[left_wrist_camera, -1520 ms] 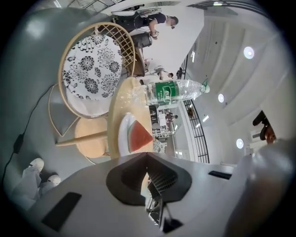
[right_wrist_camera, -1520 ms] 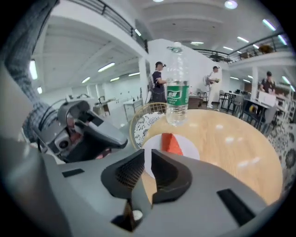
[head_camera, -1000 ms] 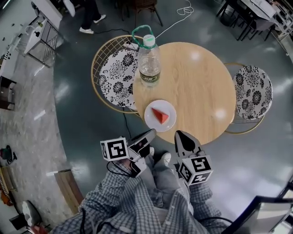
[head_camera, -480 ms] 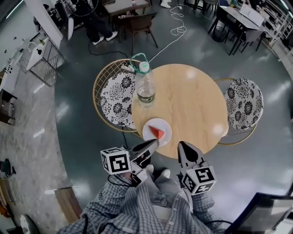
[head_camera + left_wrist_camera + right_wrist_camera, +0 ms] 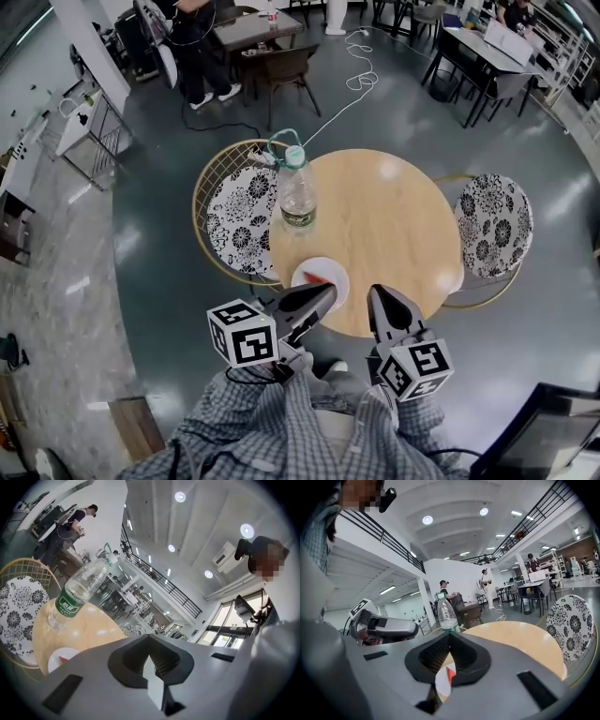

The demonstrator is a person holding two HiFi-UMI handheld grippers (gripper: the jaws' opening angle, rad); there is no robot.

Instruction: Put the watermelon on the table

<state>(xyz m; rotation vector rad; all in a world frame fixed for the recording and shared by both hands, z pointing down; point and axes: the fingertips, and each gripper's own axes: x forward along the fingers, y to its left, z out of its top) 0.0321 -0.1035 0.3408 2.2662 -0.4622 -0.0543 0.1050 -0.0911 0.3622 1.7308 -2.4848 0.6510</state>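
The watermelon slice [image 5: 322, 278] is a small red wedge lying on a white plate [image 5: 330, 272] at the near edge of the round wooden table [image 5: 394, 216]. Both grippers hover side by side just short of that edge. My left gripper [image 5: 326, 292] is shut and empty, its tip over the plate's near rim. My right gripper [image 5: 377, 293] is also shut and empty, to the right of the plate. Through the right gripper [image 5: 449, 637] hollow the watermelon [image 5: 450, 673] and plate [image 5: 440, 682] show. Past the left gripper [image 5: 149, 638] the plate [image 5: 58, 653] lies low at left.
A clear water bottle [image 5: 297, 192] with a green cap and label stands behind the plate on the table's left side. Floral-cushioned wire chairs flank the table at left [image 5: 239, 206] and right [image 5: 494, 225]. A white cable [image 5: 356, 70] trails over the floor beyond; people stand far back.
Both grippers have risen and stayed shut. The left one has rolled. The table, plate and bottle now look smaller and farther down, and the left gripper's tip now overlaps the plate.
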